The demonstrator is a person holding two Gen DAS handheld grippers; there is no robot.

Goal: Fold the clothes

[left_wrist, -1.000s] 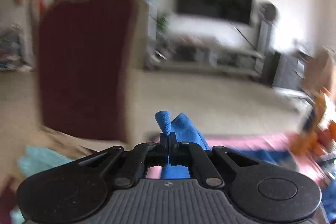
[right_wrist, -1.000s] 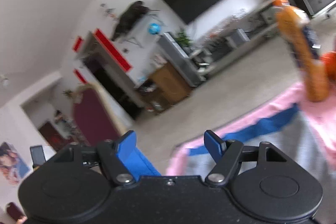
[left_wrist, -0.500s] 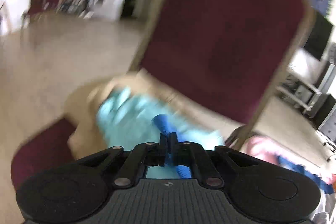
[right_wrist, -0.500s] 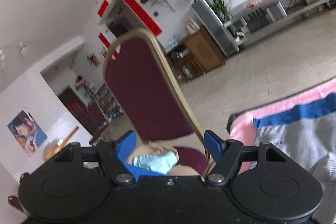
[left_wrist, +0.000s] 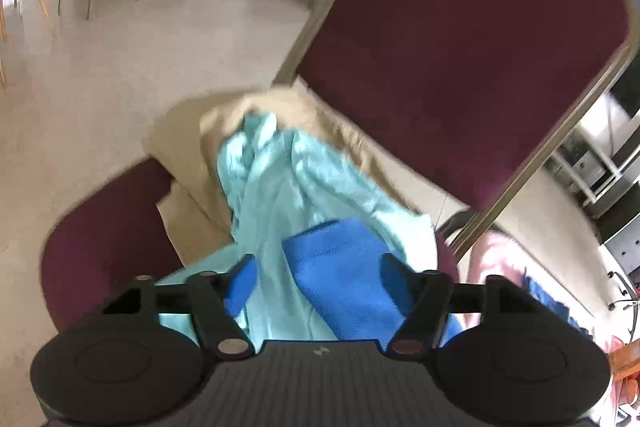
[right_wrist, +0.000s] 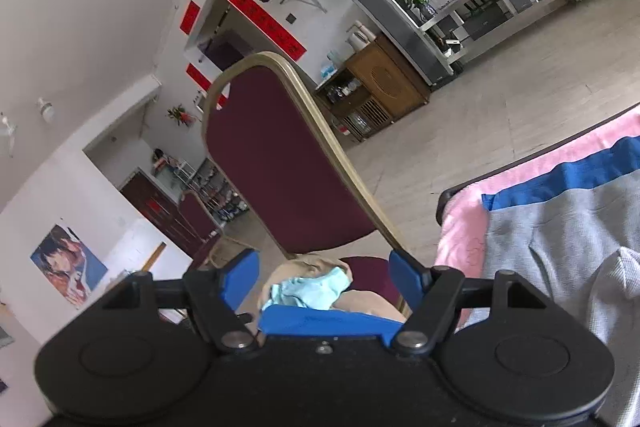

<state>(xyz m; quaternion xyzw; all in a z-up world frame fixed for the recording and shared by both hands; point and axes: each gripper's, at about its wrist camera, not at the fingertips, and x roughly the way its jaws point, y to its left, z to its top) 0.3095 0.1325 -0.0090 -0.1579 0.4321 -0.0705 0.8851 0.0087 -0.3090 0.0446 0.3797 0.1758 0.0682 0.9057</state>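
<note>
Folding is looking far from finished: the left gripper (left_wrist: 316, 277) is hovering over the chair (left_wrist: 460, 39), jaws having just been opening around a folded blue cloth (left_wrist: 340, 283), above the crumpled teal garment (left_wrist: 280, 179) and beige garment (left_wrist: 188, 143). The right gripper (right_wrist: 322, 277) is hanging spread, gripping nothing, while a grey garment (right_wrist: 560, 239) is lying at right on the pink cover (right_wrist: 460, 223).

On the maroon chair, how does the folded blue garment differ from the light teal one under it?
The blue garment is deep blue, folded into a flat, neat-edged block; the teal garment is pale, crumpled and creased. The blue one lies on top, nearest the camera, between the open fingers of the left hand-held gripper, whose jaws have just been opening; the teal one spreads wider, further toward the chair back, over a tan garment. Both rest on the chair seat.
</note>
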